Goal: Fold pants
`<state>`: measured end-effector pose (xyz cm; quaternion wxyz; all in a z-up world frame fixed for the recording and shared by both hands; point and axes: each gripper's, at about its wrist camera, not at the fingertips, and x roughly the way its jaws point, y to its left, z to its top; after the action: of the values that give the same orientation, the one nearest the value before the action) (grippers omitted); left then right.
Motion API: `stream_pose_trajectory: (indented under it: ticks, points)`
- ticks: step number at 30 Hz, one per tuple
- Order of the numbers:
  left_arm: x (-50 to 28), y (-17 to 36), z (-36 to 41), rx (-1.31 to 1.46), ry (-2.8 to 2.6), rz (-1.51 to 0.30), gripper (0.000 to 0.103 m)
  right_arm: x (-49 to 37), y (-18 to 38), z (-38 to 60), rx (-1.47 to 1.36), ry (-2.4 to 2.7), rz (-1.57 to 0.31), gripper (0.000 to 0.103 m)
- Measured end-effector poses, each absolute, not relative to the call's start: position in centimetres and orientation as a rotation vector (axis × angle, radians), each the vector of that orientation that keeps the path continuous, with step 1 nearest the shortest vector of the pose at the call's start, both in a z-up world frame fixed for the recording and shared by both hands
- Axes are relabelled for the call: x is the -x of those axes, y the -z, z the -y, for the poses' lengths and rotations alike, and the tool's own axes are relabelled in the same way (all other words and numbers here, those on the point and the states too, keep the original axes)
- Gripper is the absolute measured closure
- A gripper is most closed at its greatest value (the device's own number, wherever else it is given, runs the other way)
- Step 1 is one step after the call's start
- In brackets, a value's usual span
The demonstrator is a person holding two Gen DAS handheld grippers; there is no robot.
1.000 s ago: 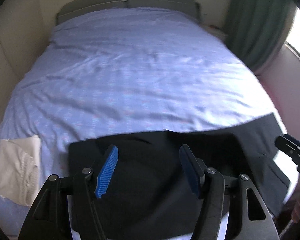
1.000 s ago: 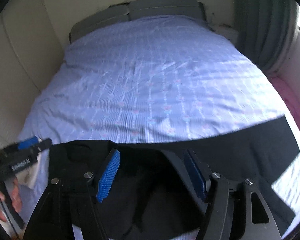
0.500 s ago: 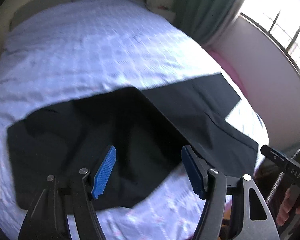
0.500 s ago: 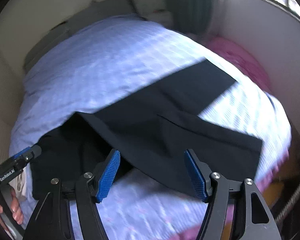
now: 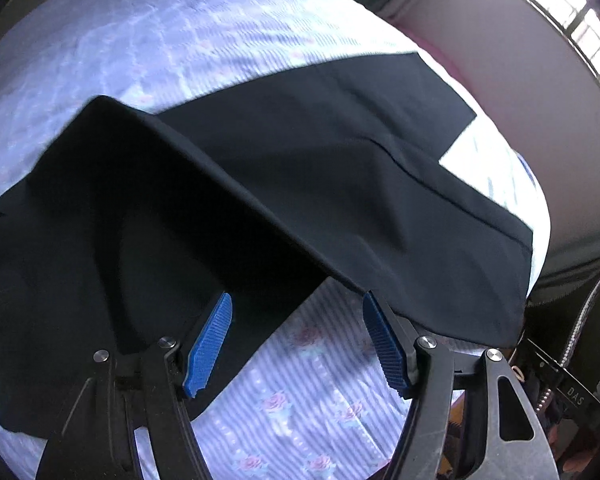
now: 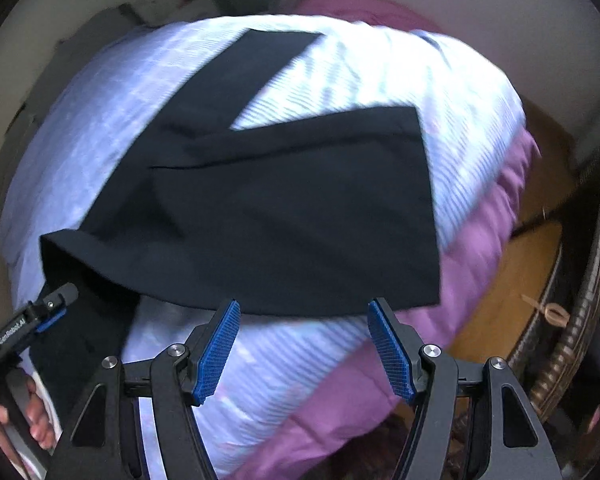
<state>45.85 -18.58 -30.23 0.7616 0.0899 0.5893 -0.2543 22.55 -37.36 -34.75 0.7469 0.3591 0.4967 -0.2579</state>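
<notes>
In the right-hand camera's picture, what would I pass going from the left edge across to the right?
The other handheld gripper with the hand holding it → black pants spread on the striped bedsheet → pink blanket along the bed's edge → wooden floor.

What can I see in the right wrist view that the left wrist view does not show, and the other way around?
Only the right wrist view shows the pink blanket below the sheet and the wooden floor. Only the left wrist view shows the window. Both show the black pants with spread legs on the striped sheet, and open grippers, left and right.
</notes>
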Motion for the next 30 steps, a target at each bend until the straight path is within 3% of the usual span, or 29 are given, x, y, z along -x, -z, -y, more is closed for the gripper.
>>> stream_pose_trajectory:
  ticks: [15,21,24,26,30]
  points:
    - [-46.6,35.0,22.8,-0.264,0.621,-1.346,0.036,-18.2,41.1,39.1,-1.101,0.678,-0.997,0.036]
    - [-47.9,35.7,22.7,-0.204,0.612,-1.381,0.036,-18.7,41.2,40.8,-1.137,0.711,-0.917,0.036]
    - [-48.3,35.7,22.8,-0.185,0.611,-1.389,0.048,-19.3,41.2,41.6,-1.125,0.723,-0.915,0.051]
    - [-48.5,35.5,22.8,-0.174,0.627,-1.403,0.070,-19.6,40.6,41.9,-1.088,0.738,-0.917,0.066]
    - [-48.8,33.8,22.6,-0.118,0.668,-1.399,0.081,-20.7,38.2,42.1,-0.953,0.777,-0.934,0.083]
